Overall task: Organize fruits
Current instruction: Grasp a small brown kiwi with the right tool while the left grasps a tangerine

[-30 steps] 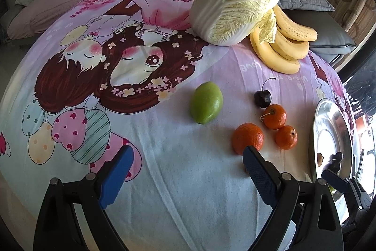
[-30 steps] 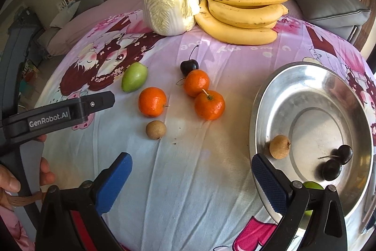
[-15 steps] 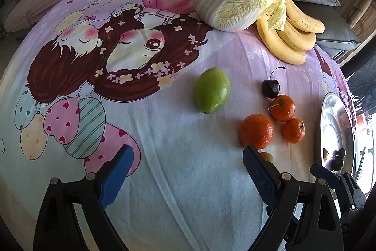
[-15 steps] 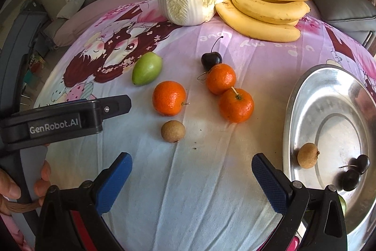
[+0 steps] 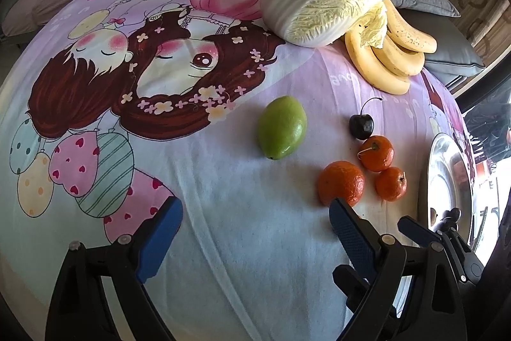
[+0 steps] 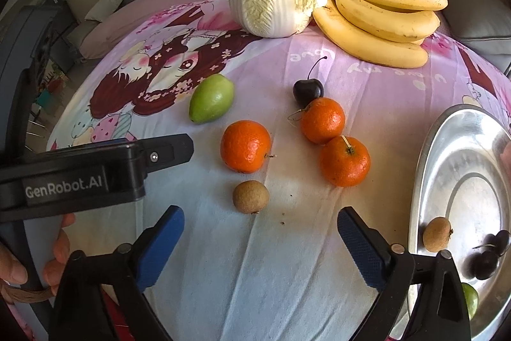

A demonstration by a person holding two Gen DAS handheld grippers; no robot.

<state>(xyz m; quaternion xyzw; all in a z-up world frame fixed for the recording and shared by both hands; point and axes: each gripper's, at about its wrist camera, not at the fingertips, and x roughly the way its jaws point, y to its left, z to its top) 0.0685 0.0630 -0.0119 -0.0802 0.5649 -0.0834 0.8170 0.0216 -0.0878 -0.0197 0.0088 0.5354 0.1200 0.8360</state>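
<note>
At the far left of the right wrist view, the left gripper (image 6: 95, 171) is seen side-on above the printed cloth (image 6: 287, 277), and in its own view its blue pads (image 5: 159, 238) are spread wide with nothing held between them. Further right on the cloth a green fruit (image 6: 211, 98) is laid, then an orange (image 6: 245, 146) and, just below it, a small brown longan (image 6: 250, 196), which is framed between the wide-open, empty fingers of the right gripper (image 6: 260, 248). The longan is judged light, with a thin brittle shell, round and apt to roll, so it would best be taken across its middle with mild pressure. A dark cherry (image 6: 308, 91) with a thin stem is found touching one of two tangerines (image 6: 322, 120), which also touch each other; all three are judged soft-skinned and easily bruised. At the right, a steel plate (image 6: 447, 155) is seen holding another longan (image 6: 437, 234), two cherries (image 6: 488, 254) and a green fruit partly hidden.
</note>
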